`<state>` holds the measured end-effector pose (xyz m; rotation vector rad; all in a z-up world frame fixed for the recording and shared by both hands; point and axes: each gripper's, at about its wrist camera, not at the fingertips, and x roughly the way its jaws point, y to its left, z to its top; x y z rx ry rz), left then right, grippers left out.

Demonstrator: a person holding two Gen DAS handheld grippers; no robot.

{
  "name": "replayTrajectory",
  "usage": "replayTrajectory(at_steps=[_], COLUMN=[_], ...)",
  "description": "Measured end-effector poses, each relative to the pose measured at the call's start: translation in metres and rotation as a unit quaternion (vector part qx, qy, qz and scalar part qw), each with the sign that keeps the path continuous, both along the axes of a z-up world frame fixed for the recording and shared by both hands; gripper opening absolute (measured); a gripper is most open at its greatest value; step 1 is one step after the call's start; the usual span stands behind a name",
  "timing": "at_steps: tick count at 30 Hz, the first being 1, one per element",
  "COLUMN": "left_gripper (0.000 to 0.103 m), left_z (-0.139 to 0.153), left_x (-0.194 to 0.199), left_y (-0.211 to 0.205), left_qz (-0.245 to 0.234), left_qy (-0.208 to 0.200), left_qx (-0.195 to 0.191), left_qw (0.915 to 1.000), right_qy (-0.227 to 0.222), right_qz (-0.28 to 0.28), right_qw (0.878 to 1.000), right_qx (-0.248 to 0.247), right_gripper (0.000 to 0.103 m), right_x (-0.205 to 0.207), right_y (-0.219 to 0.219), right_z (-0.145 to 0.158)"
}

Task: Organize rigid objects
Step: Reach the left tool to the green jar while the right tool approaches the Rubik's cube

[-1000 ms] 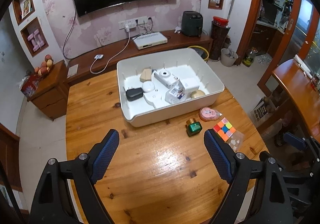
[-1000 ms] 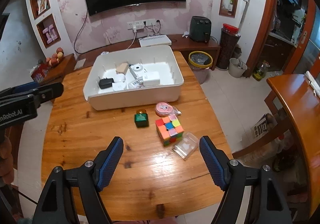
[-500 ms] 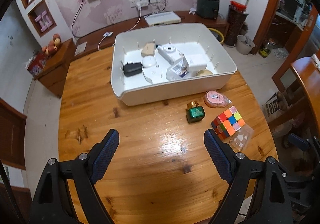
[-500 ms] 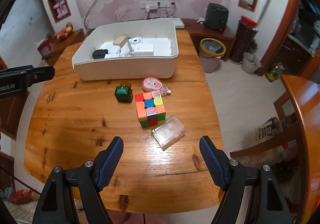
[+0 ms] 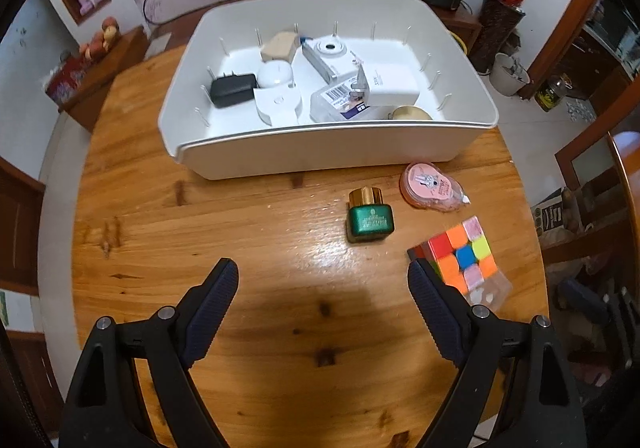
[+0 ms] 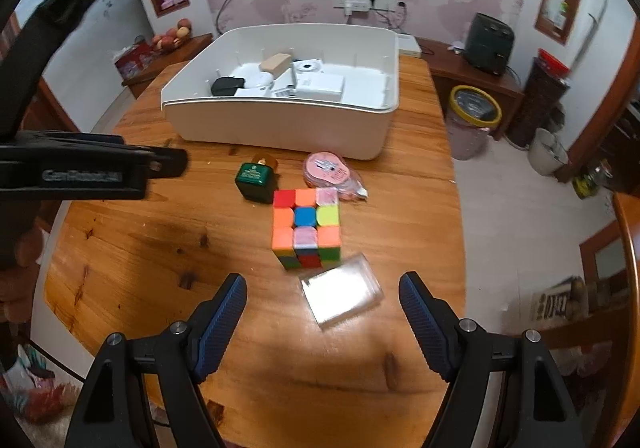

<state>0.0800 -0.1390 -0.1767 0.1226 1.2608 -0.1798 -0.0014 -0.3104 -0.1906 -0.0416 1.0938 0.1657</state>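
Left gripper [image 5: 323,290] spread wide, holding nothing, poised over bare table [image 5: 160,215]. Ahead and slightly right of its fingers, a green jar [image 5: 369,219] with gold cap, well apart from the pads. Right of the jar, a pink case [image 5: 432,186], just before the bin's near wall. Cube [image 5: 460,254] close beside the right fingertip [image 5: 430,298], not touching as far as can be told. Clear box [image 5: 490,292] partly hidden behind that finger.

Right gripper [image 6: 323,294] likewise wide open and empty. Between its fingers and slightly ahead, the clear box [image 6: 342,296], lying flat, touching neither pad. Just beyond, the cube [image 6: 306,232], near corner against or nearly against the box. Farther on, the jar [image 6: 256,179] left and the pink case [image 6: 330,171] right, both near the bin [image 6: 280,123].

Inside the bin [image 5: 320,151]: black adapter [image 5: 232,89], white puck [image 5: 276,73], white camera [image 5: 330,55], tan block [image 5: 278,45], white carton [image 5: 390,83], labelled packet [image 5: 340,99], gold lid [image 5: 412,113].
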Motion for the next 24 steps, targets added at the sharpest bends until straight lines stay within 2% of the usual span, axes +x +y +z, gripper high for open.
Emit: replayTrajectory(at_steps=[6,16,23,24], left_gripper=[0.089,0.089,0.087,0.084], left_z=[-0.029,-0.069,-0.086,-0.088], left_x=[0.027,0.055,0.065,0.066], left_y=[-0.01,-0.029,-0.027,-0.026], left_qz=[0.017,0.0,-0.002,-0.001], left_qy=[0.038,0.086,0.101,0.102], left_qx=[-0.022,-0.029,-0.029,-0.03], left_qw=[0.9989,0.9959,0.9944,0.9943], right_qy=[0.012,0.051,0.057,0.057], right_qz=[-0.001,-0.02,-0.022,-0.021], right_qw=[1.0,0.998,0.998,0.998], right_qx=[0.005,0.006,-0.005,-0.008], right_gripper=[0.079,0.079,0.079,0.079], right_x=[0.012,0.025,0.043,0.045], right_y=[0.007,0.014,0.025,0.027], right_z=[-0.016,-0.045,-0.055,-0.056])
